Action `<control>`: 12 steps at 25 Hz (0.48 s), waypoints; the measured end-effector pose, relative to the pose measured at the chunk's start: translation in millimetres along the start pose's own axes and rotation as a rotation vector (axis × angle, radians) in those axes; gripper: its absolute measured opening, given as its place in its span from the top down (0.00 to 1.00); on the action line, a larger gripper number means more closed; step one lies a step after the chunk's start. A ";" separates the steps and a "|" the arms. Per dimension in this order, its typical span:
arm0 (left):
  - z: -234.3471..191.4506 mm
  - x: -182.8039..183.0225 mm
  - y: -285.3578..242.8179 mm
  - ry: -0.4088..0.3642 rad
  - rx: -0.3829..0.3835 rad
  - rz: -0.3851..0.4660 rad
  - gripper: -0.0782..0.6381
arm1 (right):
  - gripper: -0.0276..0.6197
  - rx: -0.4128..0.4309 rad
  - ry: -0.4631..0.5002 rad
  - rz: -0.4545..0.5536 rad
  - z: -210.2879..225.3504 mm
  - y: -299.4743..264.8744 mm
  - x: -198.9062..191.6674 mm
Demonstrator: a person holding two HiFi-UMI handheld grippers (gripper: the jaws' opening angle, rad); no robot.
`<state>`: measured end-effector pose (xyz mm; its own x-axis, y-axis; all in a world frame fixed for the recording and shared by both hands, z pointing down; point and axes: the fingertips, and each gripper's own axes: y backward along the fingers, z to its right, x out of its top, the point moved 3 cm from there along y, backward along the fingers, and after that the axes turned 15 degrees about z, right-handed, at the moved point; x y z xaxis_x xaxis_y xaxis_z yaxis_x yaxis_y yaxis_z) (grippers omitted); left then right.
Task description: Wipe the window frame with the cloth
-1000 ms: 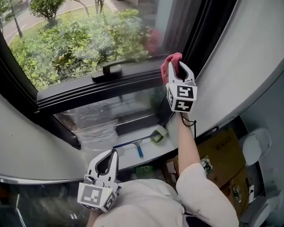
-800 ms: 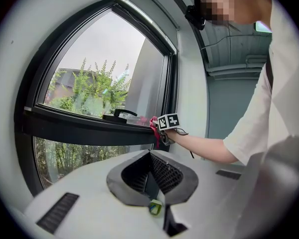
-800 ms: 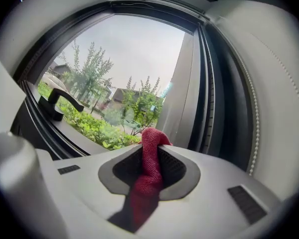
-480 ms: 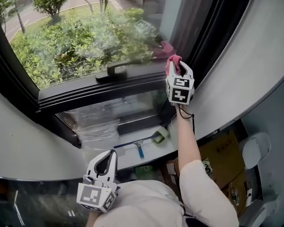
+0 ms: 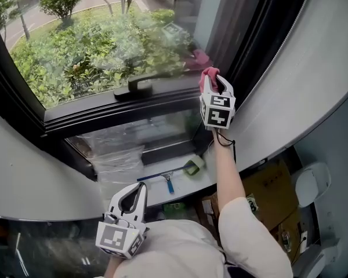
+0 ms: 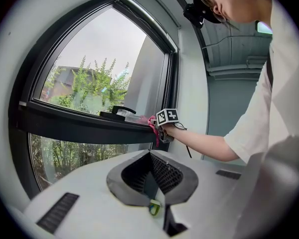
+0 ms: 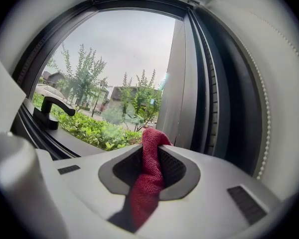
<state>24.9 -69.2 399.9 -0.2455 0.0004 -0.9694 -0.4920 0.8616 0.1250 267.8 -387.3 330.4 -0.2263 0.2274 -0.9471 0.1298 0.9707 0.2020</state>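
1. a person stands at a curved, dark window frame (image 5: 104,113) with a hand-held gripper in each hand. green shrubs and a road show through the glass.
2. the right hand-held gripper (image 5: 215,81) is raised on an outstretched arm. it is at the far right end of the frame's horizontal crossbar, close to the dark upright on the right.
3. its jaws are pinching a red cloth (image 7: 148,176). the cloth runs up between them and bunches out past the tips, where it meets the right end of the crossbar.
4. a black window handle (image 5: 133,87) sits on the crossbar, left of the cloth and apart from it.
5. the left hand-held gripper (image 5: 138,189) is held low and near, close to the person's body and well apart from the frame. its jaws are pressed together with nothing between them.
6. on the sill below the crossbar lies a small tool with a blue handle (image 5: 169,179), just right of a crumpled clear plastic sheet (image 5: 119,155).
7. a brown cardboard box (image 5: 272,190) sits at the lower right, beside the person's right arm.
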 end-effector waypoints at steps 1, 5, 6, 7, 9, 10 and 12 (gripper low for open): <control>1.0 -0.1 -0.7 -0.001 -0.004 0.000 0.88 | 0.82 0.002 0.001 -0.002 -1.2 0.3 0.3; 4.3 0.1 -2.9 -0.002 -0.015 0.000 0.88 | 0.82 0.009 0.004 -0.004 -6.7 1.7 2.1; 4.8 0.0 -3.1 -0.001 -0.015 -0.001 0.88 | 0.82 0.014 0.003 -0.003 -8.4 2.0 2.7; 5.1 0.0 -3.2 -0.001 -0.016 -0.001 0.88 | 0.82 0.019 0.001 -0.002 -10.5 2.3 3.3; 5.3 -0.5 -3.3 -0.003 -0.018 0.000 0.88 | 0.82 0.032 0.000 0.003 -16.4 3.2 5.2; 5.3 -0.9 -3.2 -0.003 -0.018 0.000 0.88 | 0.82 0.038 0.001 0.008 -20.0 3.8 7.0; 5.3 -1.4 -3.0 -0.003 -0.018 -0.001 0.88 | 0.82 0.048 0.005 0.016 -27.9 5.1 11.1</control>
<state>31.2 -69.1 399.8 -0.2425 0.0017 -0.9702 -0.5074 0.8521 0.1283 239.0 -377.7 327.9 -0.2283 0.2435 -0.9426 0.1799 0.9621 0.2050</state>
